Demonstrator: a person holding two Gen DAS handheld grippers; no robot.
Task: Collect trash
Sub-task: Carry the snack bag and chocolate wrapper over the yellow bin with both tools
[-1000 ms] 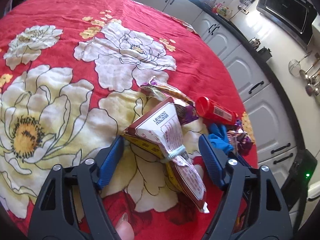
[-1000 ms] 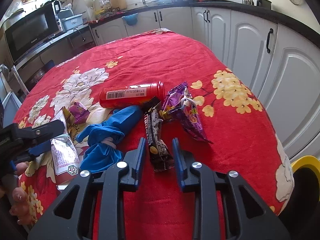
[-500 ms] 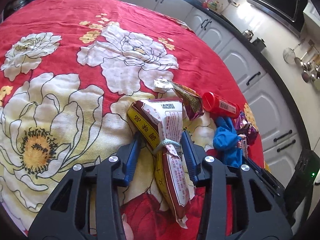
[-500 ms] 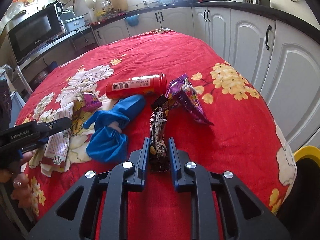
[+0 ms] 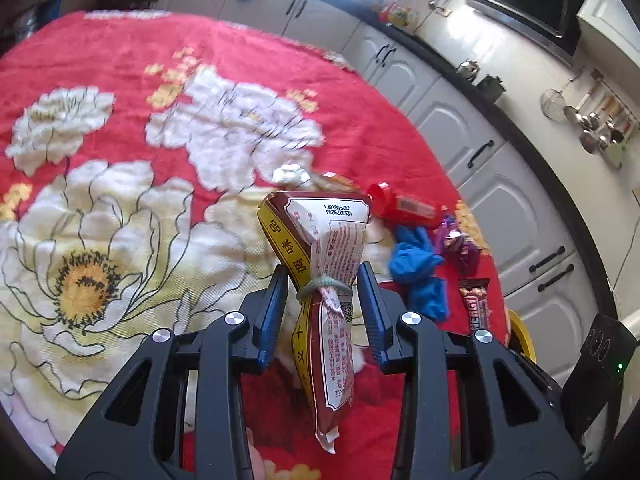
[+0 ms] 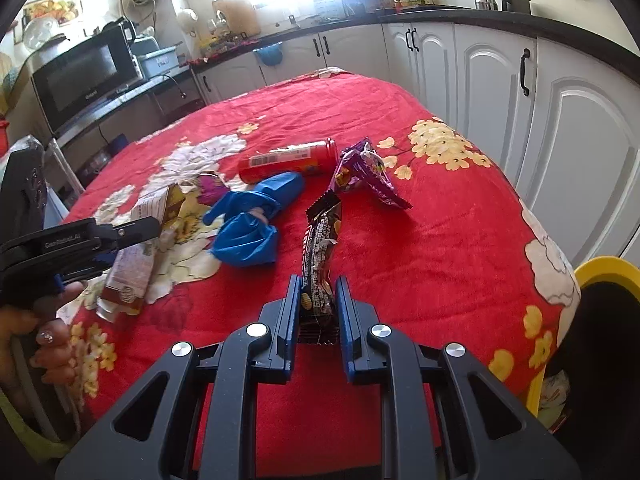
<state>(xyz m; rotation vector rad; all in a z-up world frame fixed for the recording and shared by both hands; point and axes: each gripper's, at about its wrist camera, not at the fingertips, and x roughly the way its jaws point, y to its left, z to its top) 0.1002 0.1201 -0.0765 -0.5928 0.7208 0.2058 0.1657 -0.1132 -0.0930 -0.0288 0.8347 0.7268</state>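
1. Left hand-held gripper has just been closing and now pinches the tied seasoning bag at its rubber-banded neck. The bag looks raised off the red flowered cloth of the counter, though I can't swear the bottom end is clear.
2. Right hand-held gripper is clamped tight on the near end of the dark snack-bar wrapper, with the rest of it sticking out ahead over the cloth.
3. Doing this step well, in my opinion: keep both squeezes steady and lift straight up before swinging anywhere. The bag is floppy and bottom-heavy, so it could slide through at the neck. The wrapper is only held by its tail, so a fast swing might flick it loose.
4. A yellow rim peeks up just past the counter edge on the right. It's probably the bin, but too little shows to be sure.
5. Count of trash in view: one seasoning bag, one dark wrapper, one red tube, one blue glove bundle, one purple packet, plus one small crumpled purple-and-gold wrapper behind the glove. That makes six, two in hand and four lying on the cloth.
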